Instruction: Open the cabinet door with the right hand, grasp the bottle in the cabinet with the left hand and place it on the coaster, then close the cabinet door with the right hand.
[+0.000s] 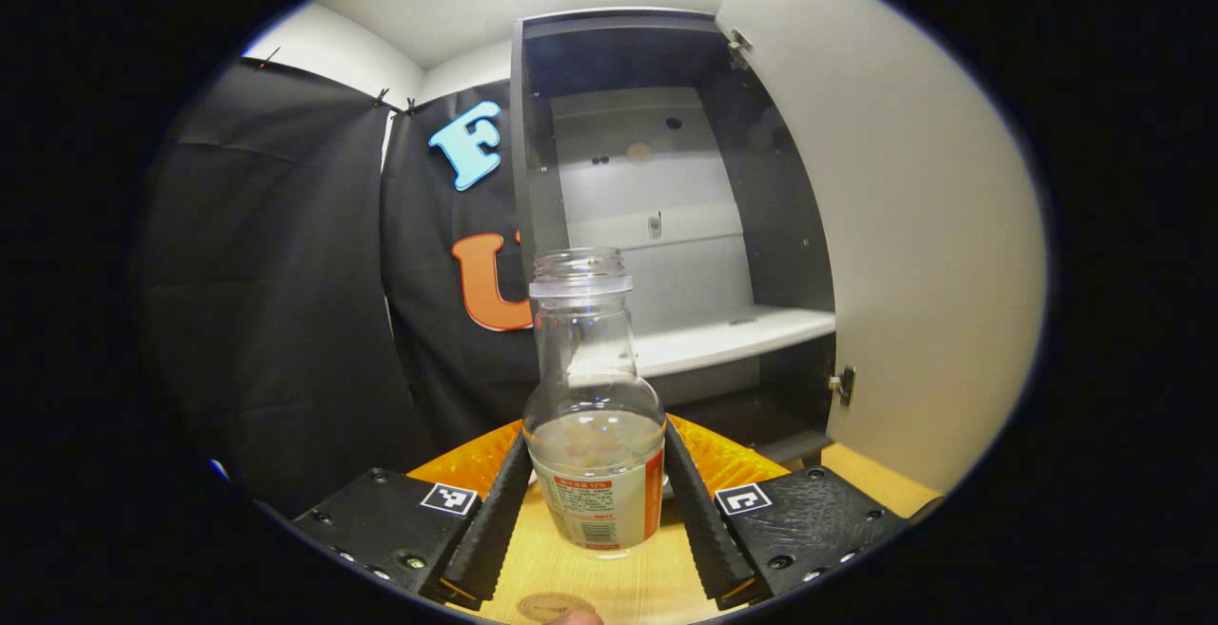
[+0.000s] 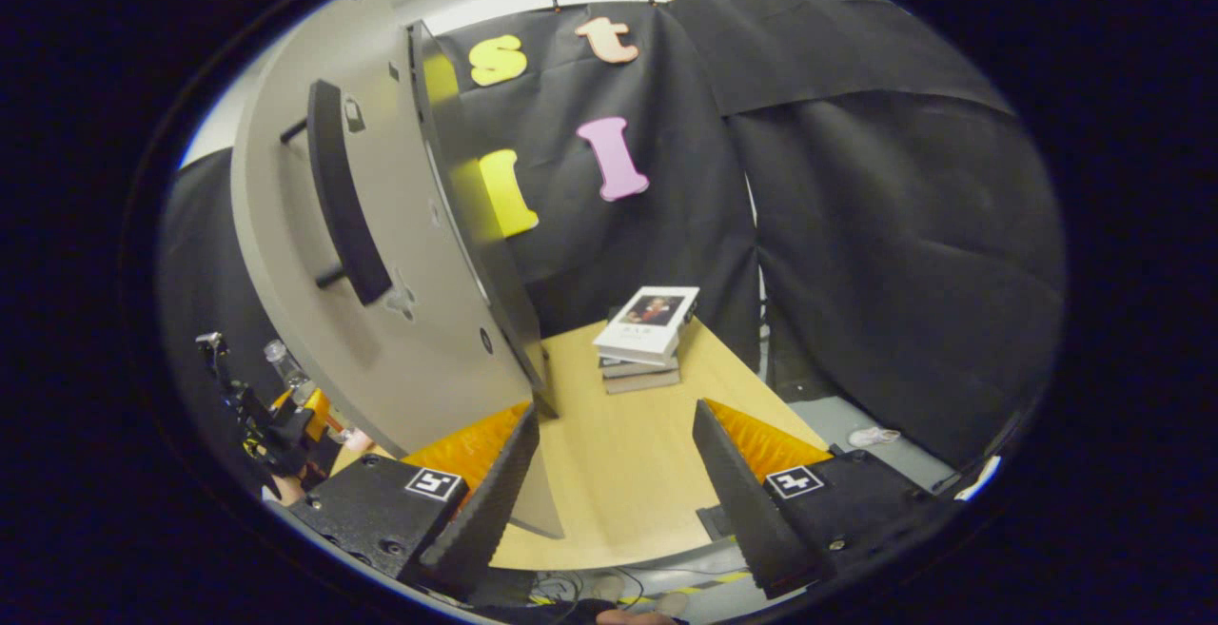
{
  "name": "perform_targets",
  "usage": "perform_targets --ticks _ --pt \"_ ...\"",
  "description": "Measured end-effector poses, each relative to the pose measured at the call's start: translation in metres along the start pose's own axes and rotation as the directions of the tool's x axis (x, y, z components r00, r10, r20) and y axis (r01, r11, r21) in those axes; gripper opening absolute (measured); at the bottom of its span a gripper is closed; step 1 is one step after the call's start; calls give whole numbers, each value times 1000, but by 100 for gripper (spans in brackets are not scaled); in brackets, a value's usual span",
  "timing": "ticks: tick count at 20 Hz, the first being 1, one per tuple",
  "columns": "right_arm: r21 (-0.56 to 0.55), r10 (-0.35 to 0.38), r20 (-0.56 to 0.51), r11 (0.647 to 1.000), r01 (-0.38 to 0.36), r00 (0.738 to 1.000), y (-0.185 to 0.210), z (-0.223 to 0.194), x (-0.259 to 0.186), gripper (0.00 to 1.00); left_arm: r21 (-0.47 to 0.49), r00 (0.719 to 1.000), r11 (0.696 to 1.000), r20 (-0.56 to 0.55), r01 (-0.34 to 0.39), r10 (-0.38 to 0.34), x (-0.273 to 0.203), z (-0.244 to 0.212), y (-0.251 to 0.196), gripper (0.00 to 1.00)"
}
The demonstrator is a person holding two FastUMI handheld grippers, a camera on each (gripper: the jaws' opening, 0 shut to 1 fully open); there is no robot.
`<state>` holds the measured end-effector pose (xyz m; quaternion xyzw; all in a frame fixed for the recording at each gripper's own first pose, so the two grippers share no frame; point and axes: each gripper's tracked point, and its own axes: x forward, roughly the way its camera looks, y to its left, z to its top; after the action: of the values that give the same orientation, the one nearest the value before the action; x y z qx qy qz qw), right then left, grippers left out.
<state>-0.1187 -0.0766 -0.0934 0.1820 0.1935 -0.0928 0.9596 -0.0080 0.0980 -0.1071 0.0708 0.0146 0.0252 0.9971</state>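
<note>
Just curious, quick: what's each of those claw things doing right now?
Left gripper: fingers shut on the bottle.
Right gripper: fingers open, holding nothing, beside the open cabinet door.

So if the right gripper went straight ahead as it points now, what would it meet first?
Probably nothing soon: the right gripper is open over bare wooden tabletop. The stack of books lies ahead; the open cabinet door stands just left. Depth unclear.

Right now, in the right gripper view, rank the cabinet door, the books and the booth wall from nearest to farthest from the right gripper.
1. Cabinet door: nearest, open, just left of the right gripper.
2. Books: stacked ahead on the table, at its far end.
3. Booth wall: farthest, behind the books.
</note>
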Motion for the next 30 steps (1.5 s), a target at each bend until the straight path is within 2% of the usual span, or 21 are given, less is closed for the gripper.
perform_targets --ticks 3,7,12,14,19,22,23,24,25,30 --pt "-46 -50 -111 998 45 993 -12 -35 8 100 -18 999 999 -22 -29 29 -14 -51 8 76" --pt "-109 -92 -226 992 69 970 -19 -80 12 100 -42 989 991 -79 -129 125 -14 -131 36 76" --pt "-154 -102 -305 986 56 947 -6 -114 18 100 -141 942 945 -208 -296 264 -14 -208 79 76" --pt "-164 -88 -321 986 36 943 3 -118 20 100 -167 932 931 -222 -325 286 -17 -217 82 76" --pt "-196 -70 -338 981 2 939 20 -119 33 100 -99 940 948 -193 -303 280 -23 -219 69 77" --pt "-201 -61 -344 979 -11 937 28 -121 39 100 -109 936 943 -199 -314 289 -24 -223 72 79" --pt "-210 -68 -346 978 -7 936 26 -122 40 100 -118 936 941 -198 -317 291 -25 -222 74 75" --pt "-215 -72 -349 976 -5 934 26 -124 41 100 -126 937 940 -190 -319 292 -26 -221 76 88" --pt "-216 -72 -352 976 -6 933 27 -125 41 100 -131 937 937 -183 -323 297 -27 -219 79 94" --pt "-202 -60 -352 979 -13 934 25 -127 44 100 -136 939 938 -180 -320 294 -32 -208 79 96"
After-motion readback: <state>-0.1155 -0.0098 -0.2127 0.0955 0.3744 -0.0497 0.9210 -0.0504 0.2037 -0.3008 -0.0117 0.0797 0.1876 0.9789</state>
